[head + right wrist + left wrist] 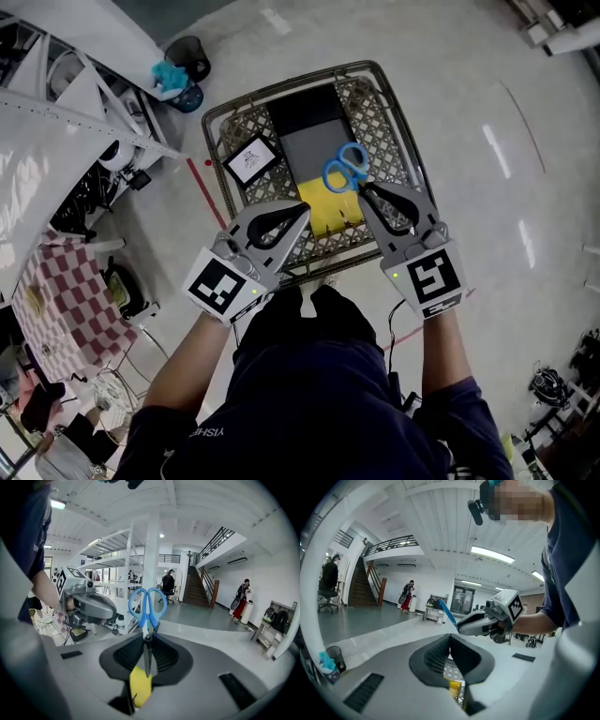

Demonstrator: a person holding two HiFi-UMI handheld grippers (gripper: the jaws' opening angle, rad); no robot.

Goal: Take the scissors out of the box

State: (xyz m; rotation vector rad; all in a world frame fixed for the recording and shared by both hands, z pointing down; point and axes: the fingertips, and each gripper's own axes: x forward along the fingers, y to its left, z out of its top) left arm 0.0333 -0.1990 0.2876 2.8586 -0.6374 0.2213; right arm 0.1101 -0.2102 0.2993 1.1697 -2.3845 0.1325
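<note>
The scissors (347, 169) have blue handles and hang in the air above the wire basket (398, 103). My right gripper (366, 193) is shut on their closed blades. In the right gripper view the scissors (147, 604) stand handles-up from between the jaws of my right gripper (147, 638). My left gripper (303, 214) is level with it on the left, its tips together with nothing held. In the left gripper view, my left gripper (450, 637) points past my right gripper (459, 628), from which a blue handle (446, 611) sticks out.
The basket stands on the pale floor and holds a yellow item (323, 204), a grey board (314, 150), a black board (305, 108) and a framed card (251, 159). White shelving (66, 112), a checked cloth (61, 300) and a dark bin (187, 66) are at the left.
</note>
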